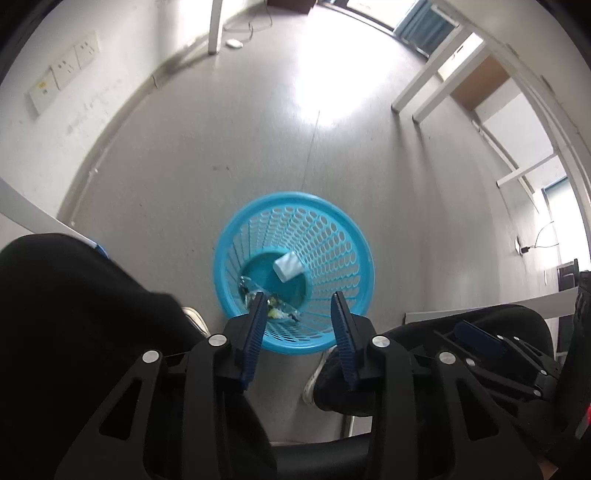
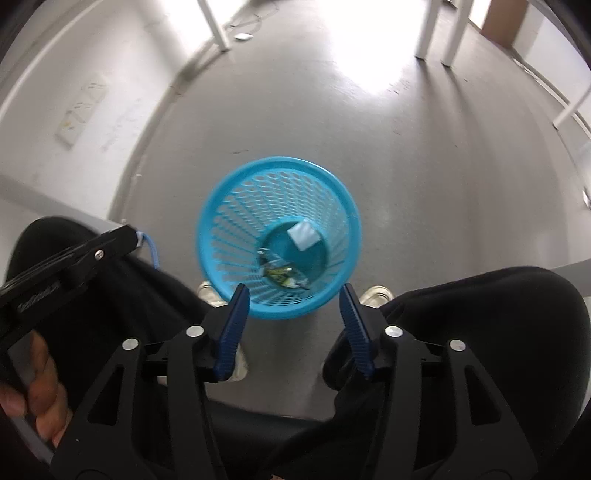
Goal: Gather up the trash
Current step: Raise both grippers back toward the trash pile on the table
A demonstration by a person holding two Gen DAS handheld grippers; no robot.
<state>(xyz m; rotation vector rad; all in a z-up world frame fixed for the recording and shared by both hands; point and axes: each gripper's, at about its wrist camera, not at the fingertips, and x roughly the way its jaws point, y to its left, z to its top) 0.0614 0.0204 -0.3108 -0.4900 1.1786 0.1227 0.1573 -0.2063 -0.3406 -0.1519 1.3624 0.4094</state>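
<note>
**Both grippers empty above blue basket, trash inside**

A round turquoise plastic basket (image 1: 293, 271) with a smooth rolled rim and perforated lattice walls is seen standing upright on a grey, matte floor (image 1: 258, 147). Two pieces of trash are seen on its solid flat bottom: a small white boxy, folded piece (image 1: 289, 266) tilted against the far wall, and a crumpled, glossy clear wrapper (image 1: 269, 308) with yellow-green print at the near side. The two are set apart, not touching.

The left gripper (image 1: 299, 310) is held above the basket's near rim, pointing steeply down; its ribbed blue pads (image 1: 255, 332) on black angular fingers are parted to a moderate gap, nothing between them. The right gripper (image 2: 295, 302) is likewise held over the near rim, its jaws parted somewhat wider, nothing gripped.

In the right wrist view the left gripper's black body is seen at the left edge, held by a bare hand (image 2: 40, 398). Black-clothed legs (image 2: 480, 332) are seen either side of the basket, pale shoes (image 2: 375, 295) beside its base. White square-section furniture legs (image 1: 216, 27) and white wall sockets (image 1: 66, 70) are visible further off.
</note>
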